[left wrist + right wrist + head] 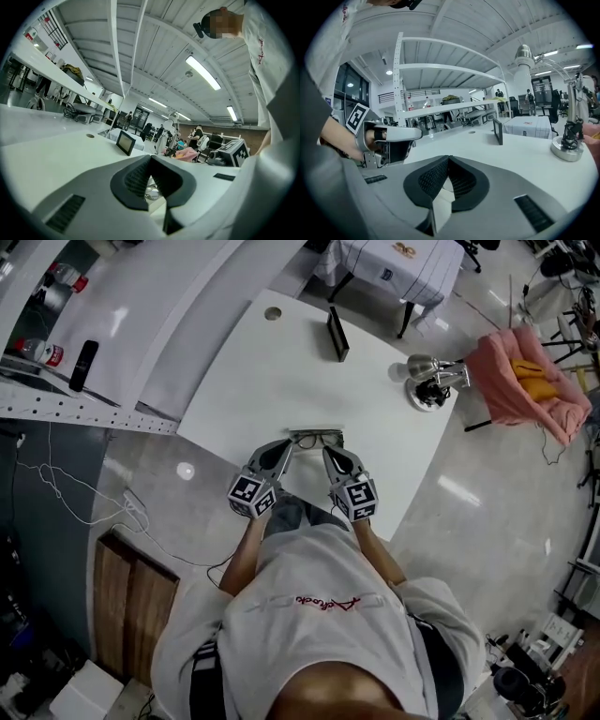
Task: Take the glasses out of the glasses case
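Glasses (316,437): out of any case, at the middle of the table (281,381) near edge, just beyond both gripper tips. Left gripper (151,159), right gripper (449,158): jaws pressed together, no pinch on the frame made out. Step judged: set-down, nearly complete. Next: settle the frame flat, withdraw without dragging. Dark upright slab (337,334) toward the far edge; case or not, unclear. Writing: red script on shirt (309,568), illegible; 2 marker cubes.

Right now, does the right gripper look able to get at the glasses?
Probably yes: the glasses sit right at the tips of the right gripper, with nothing between them. Its jaws are shut, though, so they would have to open first.
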Available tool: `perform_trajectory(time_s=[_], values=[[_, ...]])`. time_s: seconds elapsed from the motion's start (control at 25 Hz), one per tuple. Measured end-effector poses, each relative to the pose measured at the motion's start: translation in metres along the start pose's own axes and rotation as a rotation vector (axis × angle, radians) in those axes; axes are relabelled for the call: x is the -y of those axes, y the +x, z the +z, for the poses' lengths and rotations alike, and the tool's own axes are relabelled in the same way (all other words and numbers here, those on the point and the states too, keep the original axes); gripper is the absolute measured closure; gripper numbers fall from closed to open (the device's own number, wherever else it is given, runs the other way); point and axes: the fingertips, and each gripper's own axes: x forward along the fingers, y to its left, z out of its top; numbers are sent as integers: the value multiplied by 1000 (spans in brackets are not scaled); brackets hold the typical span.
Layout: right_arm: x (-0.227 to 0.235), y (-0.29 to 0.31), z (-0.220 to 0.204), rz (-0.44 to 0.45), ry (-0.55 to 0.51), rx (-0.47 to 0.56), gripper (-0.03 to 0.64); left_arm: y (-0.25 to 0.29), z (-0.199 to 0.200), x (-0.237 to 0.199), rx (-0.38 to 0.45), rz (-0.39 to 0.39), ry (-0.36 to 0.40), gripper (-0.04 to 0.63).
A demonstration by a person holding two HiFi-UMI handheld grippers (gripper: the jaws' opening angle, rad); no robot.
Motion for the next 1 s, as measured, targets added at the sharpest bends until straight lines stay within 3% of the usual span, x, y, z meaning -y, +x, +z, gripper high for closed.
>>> perform_trajectory(time_s=[0.44,1.0], values=[[-20,0,-44,10,31,-85,620,-15,-15,-1,-31,-8,-25,570],[0,46,-51,25,-85,-193,620,-30,-15,-4,-12,1,-38,569]])
